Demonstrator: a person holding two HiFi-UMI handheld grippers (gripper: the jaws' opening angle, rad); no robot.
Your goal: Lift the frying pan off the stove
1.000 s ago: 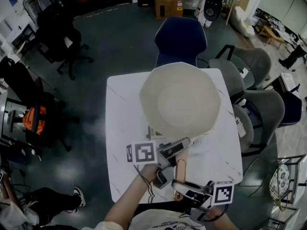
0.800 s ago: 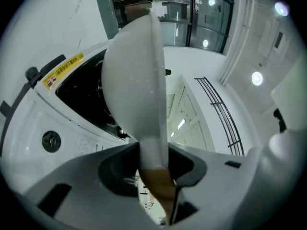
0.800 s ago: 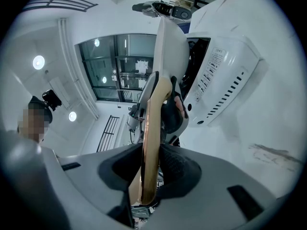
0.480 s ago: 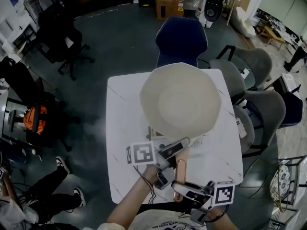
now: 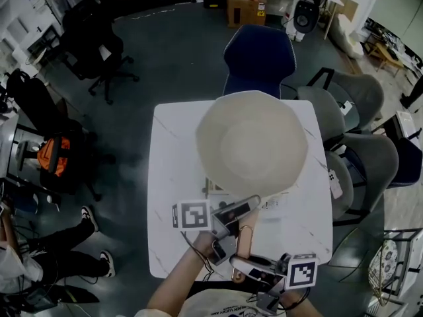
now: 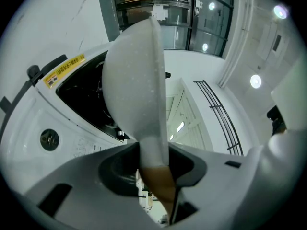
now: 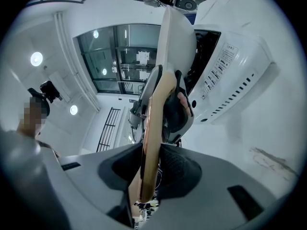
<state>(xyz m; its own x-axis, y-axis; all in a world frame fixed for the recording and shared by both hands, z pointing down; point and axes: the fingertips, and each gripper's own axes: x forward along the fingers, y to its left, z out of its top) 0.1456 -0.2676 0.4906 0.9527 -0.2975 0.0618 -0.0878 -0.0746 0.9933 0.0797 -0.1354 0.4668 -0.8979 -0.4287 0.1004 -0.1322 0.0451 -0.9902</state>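
The cream frying pan (image 5: 251, 140) hangs in the air above the white table (image 5: 173, 170), its underside toward the head view. Its wooden handle (image 5: 243, 238) runs back toward me. My left gripper (image 5: 239, 211) is shut on the handle close to the pan; in its own view the handle (image 6: 156, 176) sits pinched between the jaws under the edge-on pan (image 6: 136, 85). My right gripper (image 5: 242, 263) is shut on the handle's end (image 7: 151, 143). The white stove with a black top (image 6: 81, 99) (image 7: 230, 66) lies below, apart from the pan.
A blue chair (image 5: 259, 55) stands at the table's far side and grey chairs (image 5: 360, 98) crowd its right. A black office chair (image 5: 92, 45) is at the far left. A person's legs (image 5: 59, 259) are on the floor at lower left.
Both grippers keep their hold and the pan stays up at about the same height. The head view has shifted a little. The person's legs at lower left have moved.
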